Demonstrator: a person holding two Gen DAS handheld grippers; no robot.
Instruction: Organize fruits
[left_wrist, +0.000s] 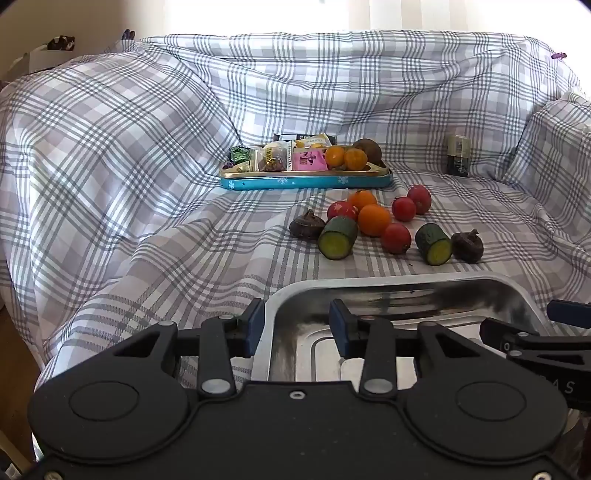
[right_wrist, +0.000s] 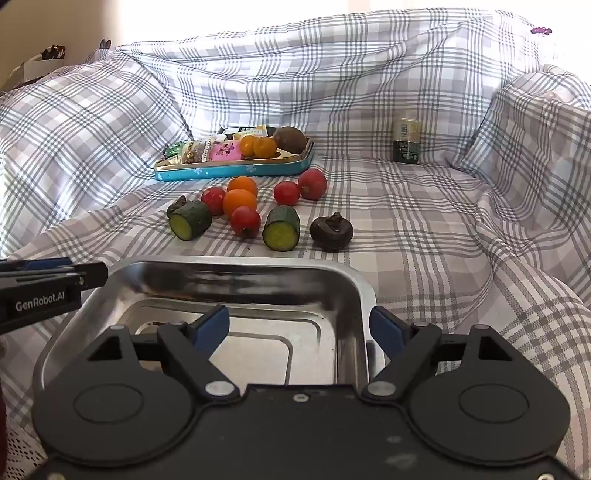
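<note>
- Down at the near edge of the checked cloth (left_wrist: 147, 184) sits the steel tray (right_wrist: 343, 280), and both grippers straddle its walls.
- Left gripper (left_wrist: 297, 325): jaws partly apart, the tray's left wall standing between the blue pads; I can't see the pads pressing on it, so I read no grip.
- Right gripper (right_wrist: 299, 328): jaws as wide as they go, the tray's right wall between them, clearly untouched.
- Just beyond the tray lies the loose produce: two cucumber pieces (right_wrist: 190, 221), red tomatoes (right_wrist: 244, 220), two oranges (right_wrist: 239, 202) and two dark, knobbly bulbs (right_wrist: 331, 229), all clustered together on the cloth.
- Farther back, the blue tin (left_wrist: 306, 181) holds snack packets, two more oranges and a brown fruit; a small jar (right_wrist: 406, 140) stands off to the right.
- Risks, as I judge them: the cloth is soft and rumpled, so nudging one round tomato could send its neighbours rolling.
- A lopsided hold on the tray, one side clamped and one loose, could tilt or drag it into the pile.
- Squeezing tomatoes hard could burst them.
</note>
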